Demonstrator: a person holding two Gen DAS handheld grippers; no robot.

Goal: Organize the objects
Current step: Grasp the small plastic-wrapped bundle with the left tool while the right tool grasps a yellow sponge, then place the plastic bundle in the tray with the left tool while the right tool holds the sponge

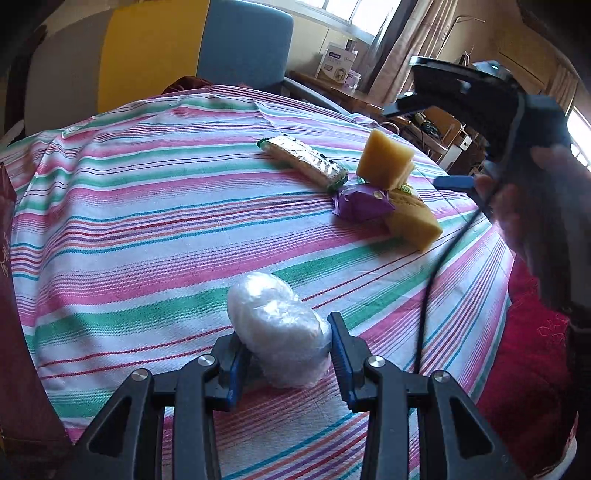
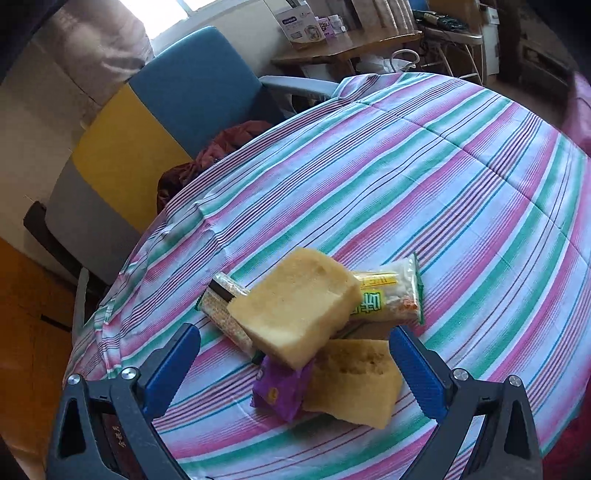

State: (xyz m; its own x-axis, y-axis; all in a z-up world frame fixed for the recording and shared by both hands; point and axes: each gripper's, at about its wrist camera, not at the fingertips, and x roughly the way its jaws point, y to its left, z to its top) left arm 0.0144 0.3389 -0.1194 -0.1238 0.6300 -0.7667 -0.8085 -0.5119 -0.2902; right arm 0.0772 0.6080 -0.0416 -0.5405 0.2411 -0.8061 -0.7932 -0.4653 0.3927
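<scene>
Striped cloth: pink, green and white striped tablecloth (image 2: 461, 192) covers the round table, all items sit on it.
Left gripper: left gripper (image 1: 286, 350) with blue pads, jaws narrow, clamped on a white plastic-wrapped roundish bundle (image 1: 277, 328), one pad on each side.
Bundle place: near table edge, well apart from the snack pile.
Right gripper: right gripper (image 2: 295, 369) has jaws spread wide, nothing gripped; pile lies between and just ahead of the fingers.
Pile top: pale yellow spongy cake slab (image 2: 295, 310) tilted, resting on the other items.
Pile bottom: second yellow cake slab (image 2: 354, 384) flat on the cloth, touching a purple crinkled snack packet (image 2: 280, 387).
Behind pile: clear-and-green wrapped snack pack (image 2: 391, 295), partly hidden by the top slab.
Left of pile: long silver foil biscuit sleeve with green ends (image 1: 306, 162), just beside the pile.
Obstruction: top slab covers the purple packet's upper end.
Surroundings: blue and yellow chair (image 2: 177, 103) behind table; dark red cloth (image 2: 221, 147) on it; wooden side table with white box (image 2: 299, 26) farther back.
Person: blurred hand (image 1: 535, 206) holding the right gripper, left wrist view.
</scene>
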